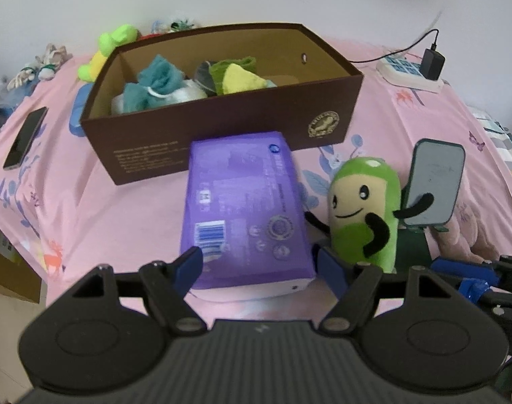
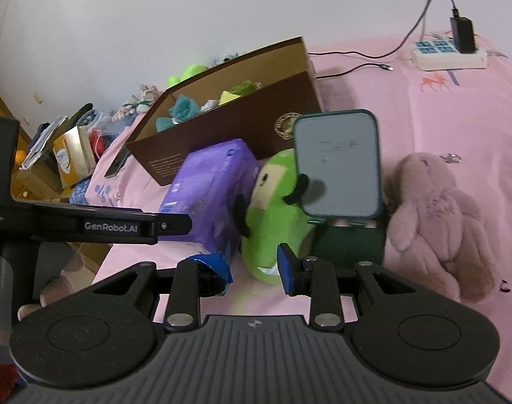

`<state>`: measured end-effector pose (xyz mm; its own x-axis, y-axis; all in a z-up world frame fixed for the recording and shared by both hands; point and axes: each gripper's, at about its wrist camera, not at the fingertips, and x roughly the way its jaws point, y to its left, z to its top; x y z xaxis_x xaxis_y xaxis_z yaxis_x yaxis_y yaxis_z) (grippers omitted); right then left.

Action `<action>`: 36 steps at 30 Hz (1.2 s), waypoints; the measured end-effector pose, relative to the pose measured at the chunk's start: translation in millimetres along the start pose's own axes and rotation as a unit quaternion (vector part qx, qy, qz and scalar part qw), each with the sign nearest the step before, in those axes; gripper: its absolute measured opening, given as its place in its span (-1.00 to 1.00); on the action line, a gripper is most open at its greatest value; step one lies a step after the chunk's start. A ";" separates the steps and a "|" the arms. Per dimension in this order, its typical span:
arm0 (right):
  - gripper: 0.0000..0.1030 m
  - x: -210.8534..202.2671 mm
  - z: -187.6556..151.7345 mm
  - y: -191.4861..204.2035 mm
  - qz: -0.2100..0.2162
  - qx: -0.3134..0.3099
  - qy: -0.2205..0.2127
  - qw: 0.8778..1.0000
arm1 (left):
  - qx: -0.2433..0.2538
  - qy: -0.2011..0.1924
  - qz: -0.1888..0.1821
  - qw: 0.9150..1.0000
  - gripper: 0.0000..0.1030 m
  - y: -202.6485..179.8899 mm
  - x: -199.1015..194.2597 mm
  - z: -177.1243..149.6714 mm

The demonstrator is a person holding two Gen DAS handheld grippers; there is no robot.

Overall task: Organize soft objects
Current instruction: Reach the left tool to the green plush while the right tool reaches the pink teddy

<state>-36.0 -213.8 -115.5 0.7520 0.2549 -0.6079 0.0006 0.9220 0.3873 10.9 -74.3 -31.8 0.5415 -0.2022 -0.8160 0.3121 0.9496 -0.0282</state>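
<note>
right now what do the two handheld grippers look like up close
Both are black plastic: a ribbed central body, round discs on either side, angular linkage arms with silver pivot bolts. The left gripper has blue finger pads. The right gripper has blue pads too, one wrapped in blue tape. The left's side bar reads GenRobot.AI in white.

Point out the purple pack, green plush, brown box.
purple pack (image 1: 242, 202), left wrist view, top face.
green plush (image 1: 363, 202), left wrist view, its face.
brown box (image 1: 222, 134), left wrist view, front wall.
</note>
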 end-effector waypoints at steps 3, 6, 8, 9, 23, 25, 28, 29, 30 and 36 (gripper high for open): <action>-0.75 -4.0 -0.8 -6.8 -0.009 0.008 -0.003 1.000 | 0.006 0.002 -0.004 1.000 0.48 -5.4 1.1 1.3; -0.75 -8.3 -1.7 -11.4 -0.016 0.015 -0.008 1.000 | 0.012 0.005 -0.010 1.000 0.48 -11.8 2.2 2.8; -0.74 -11.1 -2.0 -15.4 -0.022 0.020 -0.013 0.999 | 0.017 0.006 -0.013 1.000 0.48 -16.4 3.6 3.6; -0.74 -12.6 -2.4 -17.4 -0.024 0.023 -0.015 0.999 | 0.020 0.007 -0.014 1.000 0.48 -18.8 4.2 4.1; -0.72 -28.7 -0.2 -45.7 -0.045 0.063 -0.046 0.996 | 0.043 0.014 -0.023 0.999 0.48 -42.0 8.9 8.1; -0.71 -30.5 -0.7 -50.8 -0.045 0.070 -0.052 0.995 | 0.046 0.014 -0.027 0.999 0.48 -45.6 8.4 6.4; -0.70 -33.4 -1.7 -58.6 -0.047 0.085 -0.061 0.993 | 0.050 0.013 -0.030 0.998 0.48 -49.2 9.4 0.7; -0.70 -34.6 -2.1 -61.6 -0.047 0.091 -0.063 0.993 | 0.050 0.013 -0.033 0.998 0.48 -49.9 9.9 -1.4; -0.70 -35.3 -2.0 -64.1 -0.047 0.096 -0.065 0.992 | 0.051 0.012 -0.035 0.998 0.48 -50.6 10.3 -3.3; -0.67 -38.7 -2.1 -77.6 -0.057 0.129 -0.074 0.987 | 0.056 0.008 -0.041 0.998 0.48 -54.4 15.6 -5.2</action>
<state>-66.5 -294.6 -123.5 0.8256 0.0912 -0.5568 0.2434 0.8327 0.4973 -1.7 -127.8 -46.0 0.4988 -0.2731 -0.8226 0.4405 0.8972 -0.0307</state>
